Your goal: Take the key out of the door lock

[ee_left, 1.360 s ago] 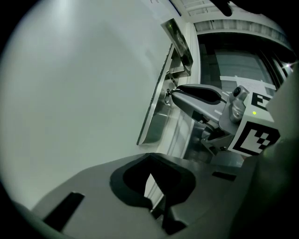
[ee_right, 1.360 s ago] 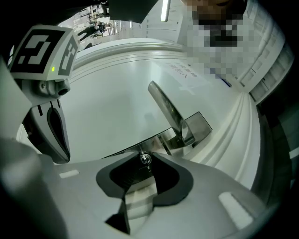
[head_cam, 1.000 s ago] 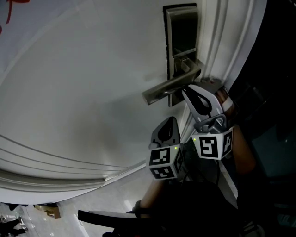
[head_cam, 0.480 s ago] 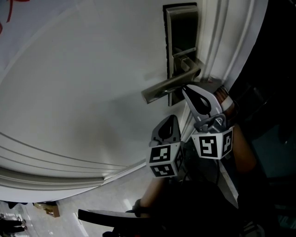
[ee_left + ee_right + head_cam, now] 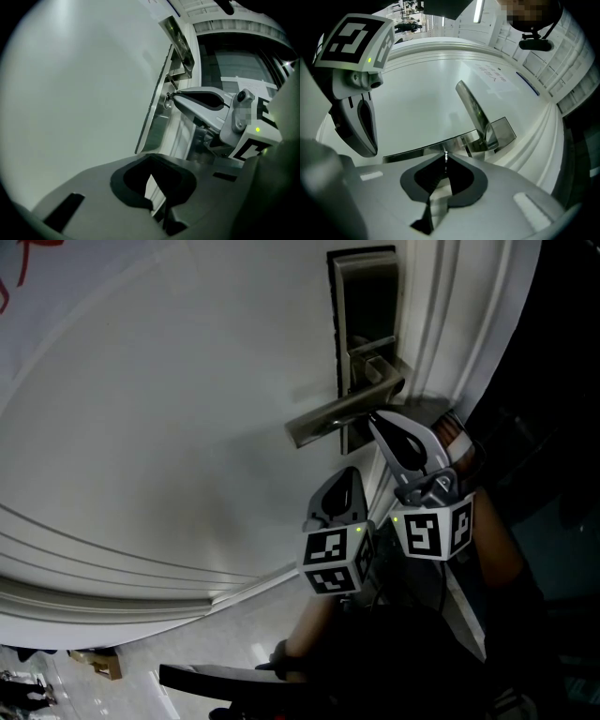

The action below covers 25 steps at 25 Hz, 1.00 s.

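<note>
Though both closed, right gripper on the key at the door lock, left gripper empty.

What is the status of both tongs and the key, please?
Right tongs shut on key, key in lock. Left tongs shut, empty, off the door. Door lever close by, not blocking.

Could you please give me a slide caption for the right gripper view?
Right tongs pinch the key at the lock plate, beside the door handle.
</note>
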Each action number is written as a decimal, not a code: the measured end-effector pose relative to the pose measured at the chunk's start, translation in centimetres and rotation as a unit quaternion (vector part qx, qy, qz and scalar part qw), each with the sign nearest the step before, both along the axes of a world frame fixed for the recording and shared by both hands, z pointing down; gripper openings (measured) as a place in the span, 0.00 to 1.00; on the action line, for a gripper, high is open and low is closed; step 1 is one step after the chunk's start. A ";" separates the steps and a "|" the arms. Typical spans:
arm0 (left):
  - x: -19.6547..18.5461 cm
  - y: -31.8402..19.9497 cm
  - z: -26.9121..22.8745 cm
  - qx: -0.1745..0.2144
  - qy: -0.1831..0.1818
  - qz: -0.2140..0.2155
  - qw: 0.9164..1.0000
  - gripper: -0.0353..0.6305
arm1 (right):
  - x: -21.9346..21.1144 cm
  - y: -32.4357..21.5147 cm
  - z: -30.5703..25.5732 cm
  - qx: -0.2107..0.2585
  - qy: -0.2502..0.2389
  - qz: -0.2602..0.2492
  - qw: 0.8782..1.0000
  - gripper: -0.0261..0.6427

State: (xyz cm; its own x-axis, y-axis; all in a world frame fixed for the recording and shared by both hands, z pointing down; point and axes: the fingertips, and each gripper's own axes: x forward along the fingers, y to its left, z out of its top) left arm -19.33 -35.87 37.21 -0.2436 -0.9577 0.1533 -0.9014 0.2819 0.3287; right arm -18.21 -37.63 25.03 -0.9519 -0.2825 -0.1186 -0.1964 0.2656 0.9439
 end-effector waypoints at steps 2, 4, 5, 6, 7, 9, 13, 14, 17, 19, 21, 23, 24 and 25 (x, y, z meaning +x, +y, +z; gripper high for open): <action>0.2 0.0 0.0 -0.002 0.002 0.003 1.000 0.05 | 0.0 0.0 0.0 0.009 0.004 0.001 1.000 0.06; 0.2 0.0 -0.1 0.000 0.000 0.001 1.000 0.05 | 0.0 0.0 0.1 0.015 0.009 0.000 1.000 0.06; 0.1 0.0 -0.1 0.002 -0.001 0.000 1.000 0.05 | 0.0 0.0 0.1 0.019 0.011 0.000 1.000 0.06; 0.1 0.0 -0.1 0.002 0.000 -0.001 1.000 0.05 | 0.0 0.0 0.1 0.022 0.013 0.000 1.000 0.06; 0.2 0.1 -0.1 0.001 0.002 -0.002 1.000 0.05 | 0.1 0.0 0.1 0.025 0.015 -0.001 1.000 0.06; 0.1 0.1 0.1 0.003 0.006 -0.005 1.000 0.05 | 0.1 0.0 0.1 0.030 0.020 -0.001 0.999 0.06; 0.2 0.2 0.1 0.002 0.003 -0.006 1.000 0.05 | 0.1 0.0 0.2 0.042 0.027 0.002 0.999 0.06; 0.2 0.2 0.2 0.002 0.002 -0.006 1.000 0.05 | 0.1 0.0 0.2 0.045 0.028 0.002 0.999 0.06; 0.3 0.2 0.1 0.001 0.003 -0.005 1.000 0.05 | 0.1 0.0 0.2 0.056 0.030 0.004 0.998 0.06; 0.1 0.3 0.1 0.001 0.002 -0.007 1.000 0.05 | 0.1 0.1 0.2 0.060 0.032 0.004 0.998 0.06; 0.2 0.4 0.2 -0.003 0.004 -0.006 1.000 0.05 | 0.1 0.1 0.2 0.064 0.034 0.005 0.997 0.06; 0.4 0.4 0.2 -0.007 0.006 -0.001 1.000 0.05 | 0.1 0.1 0.3 0.069 0.037 0.006 0.997 0.06; 0.4 0.4 0.1 -0.007 0.006 -0.002 1.000 0.05 | 0.1 0.1 0.3 0.072 0.038 0.007 0.997 0.06; 0.3 0.4 0.0 -0.004 0.005 -0.004 1.000 0.05 | 0.1 0.1 0.3 0.076 0.040 0.008 0.996 0.06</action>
